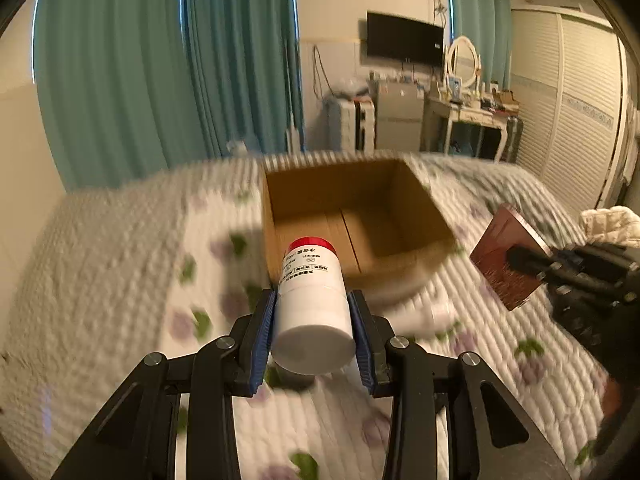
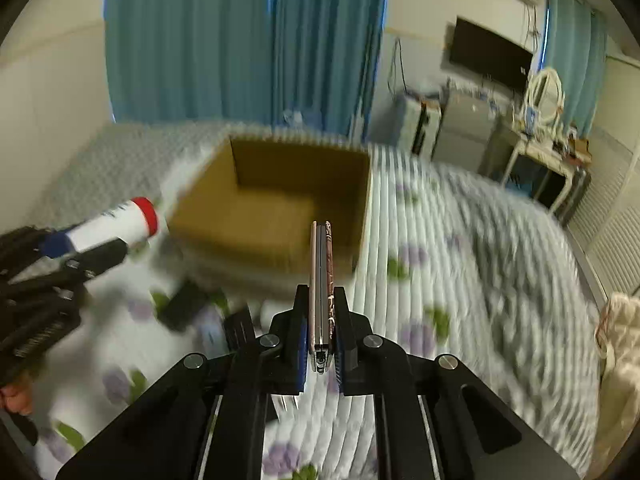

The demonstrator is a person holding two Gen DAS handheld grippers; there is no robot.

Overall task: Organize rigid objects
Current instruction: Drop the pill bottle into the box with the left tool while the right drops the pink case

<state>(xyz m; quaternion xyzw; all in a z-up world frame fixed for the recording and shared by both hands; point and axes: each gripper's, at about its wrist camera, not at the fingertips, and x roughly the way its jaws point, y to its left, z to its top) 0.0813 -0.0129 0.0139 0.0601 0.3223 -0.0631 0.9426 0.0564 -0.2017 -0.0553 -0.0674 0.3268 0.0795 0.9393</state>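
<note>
so, bottle: the left gripper point(image 1: 312, 332) is clenched around a white bottle point(image 1: 310, 300) with a red cap point(image 1: 313, 245), holding it by the middle of its round body; it hangs above the bed, just before the near wall of the cardboard box point(image 1: 416, 200).
bottle handling: it looks like stiff plastic, probably light, and the smooth round wall may slip or turn between the pads, so the grip on the wide body, not on the cap, seems the right place.
flat case: the right gripper point(image 2: 320, 320) is clenched on a thin reddish-brown flat case point(image 2: 321, 280), held on edge by its two broad faces, in the air near the front of the box.
case handling: it seems rigid and thin, i judge it light; held at one end, it could swing, so a slow release is safer.
box: open on top, nothing visible inside, standing on the bed; thin cardboard walls may bend if pushed.
surface: a soft quilted bedspread point(image 1: 120, 280) with purple flowers and green leaves; a dark object point(image 2: 184, 308) lies on it near the box, too blurred to name.
room: teal curtains point(image 1: 160, 80), a dark screen point(image 1: 404, 40) on the wall, a white dressing table with an oval mirror point(image 1: 464, 60), louvred wardrobe doors point(image 1: 576, 100).
</note>
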